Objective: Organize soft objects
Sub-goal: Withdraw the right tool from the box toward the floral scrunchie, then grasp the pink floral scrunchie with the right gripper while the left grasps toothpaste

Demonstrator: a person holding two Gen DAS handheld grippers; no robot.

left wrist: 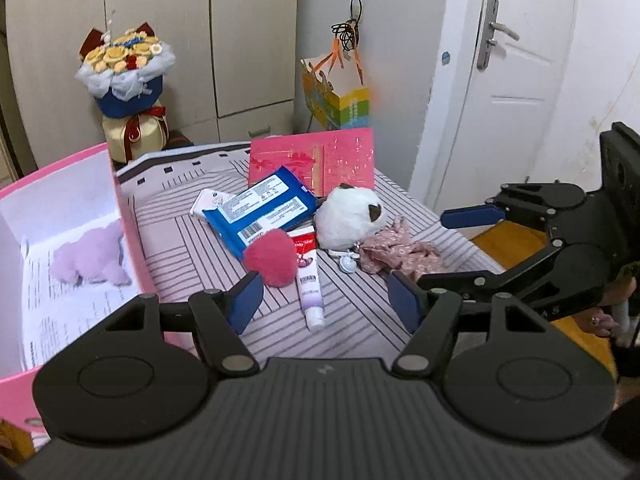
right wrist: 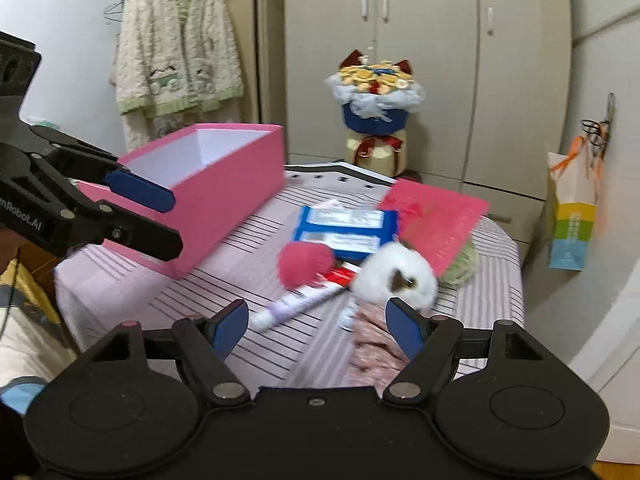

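Left gripper (left wrist: pixel 322 298) jaws wide, empty, near red pompom (left wrist: pixel 270 258): light, squashy fluff, pinch across its middle; right gripper (right wrist: pixel 316 330) likewise wide

Bare striped cloth (left wrist: pixel 352 332) lies before the clutter; pink box (left wrist: pixel 128 216) walls the left

Black tool (left wrist: pixel 324 304), blue fingertips (left wrist: pixel 245 305)

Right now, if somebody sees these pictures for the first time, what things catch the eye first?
Probably the pink box on the left of the striped table, with a lilac plush toy lying inside. Then the heap in the middle: a pink pompom, a white plush toy and a blue wipes pack. Both grippers, left gripper and right gripper, are open above the table.
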